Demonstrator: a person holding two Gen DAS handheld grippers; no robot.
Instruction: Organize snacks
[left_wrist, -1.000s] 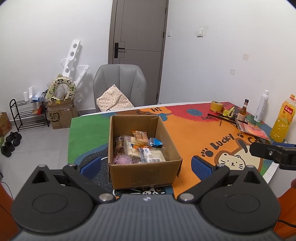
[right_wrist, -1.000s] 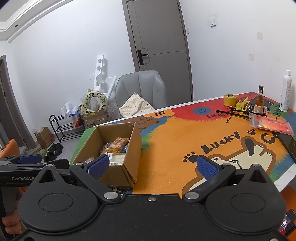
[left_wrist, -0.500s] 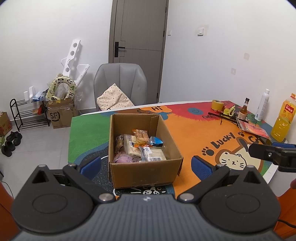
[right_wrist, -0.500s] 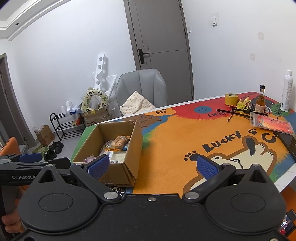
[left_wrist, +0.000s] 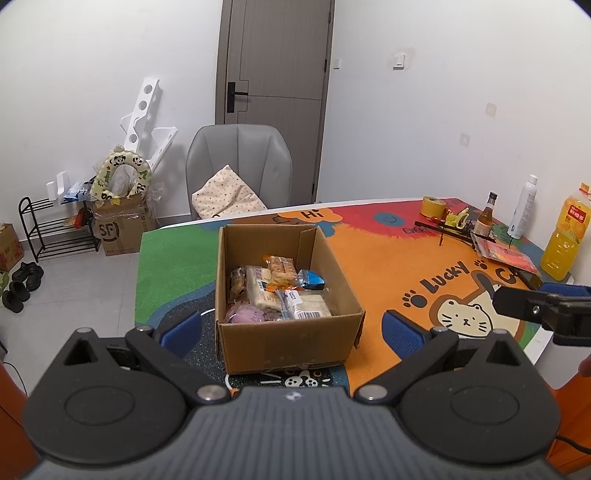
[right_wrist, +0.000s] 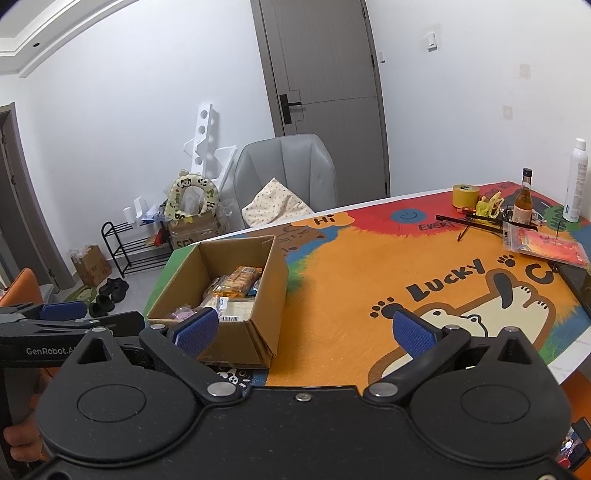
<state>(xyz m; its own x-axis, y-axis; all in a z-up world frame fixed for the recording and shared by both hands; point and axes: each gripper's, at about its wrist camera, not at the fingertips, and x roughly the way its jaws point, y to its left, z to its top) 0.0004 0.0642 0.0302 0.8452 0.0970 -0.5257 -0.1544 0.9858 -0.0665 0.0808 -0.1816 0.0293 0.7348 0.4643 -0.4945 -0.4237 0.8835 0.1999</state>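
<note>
Open cardboard box (left_wrist: 284, 332) of snacks at frame centre on the colourful cat mat (left_wrist: 424, 266), both grippers empty and spread.

Inside the box lie wrapped snacks (left_wrist: 273, 291): an orange cracker pack (left_wrist: 281, 271) toward the back, a blue wrapper (left_wrist: 311, 278) right of it, a purple packet (left_wrist: 246, 316) at the near left corner, and pale bars with a barcode label. The left gripper (left_wrist: 291, 332) frames the box with jaws wide apart, holding nothing. In the right wrist view the right gripper (right_wrist: 303, 328) is likewise spread and empty, the box at centre-left. A juice bottle (left_wrist: 565, 236) stands at the mat's right edge.
</note>
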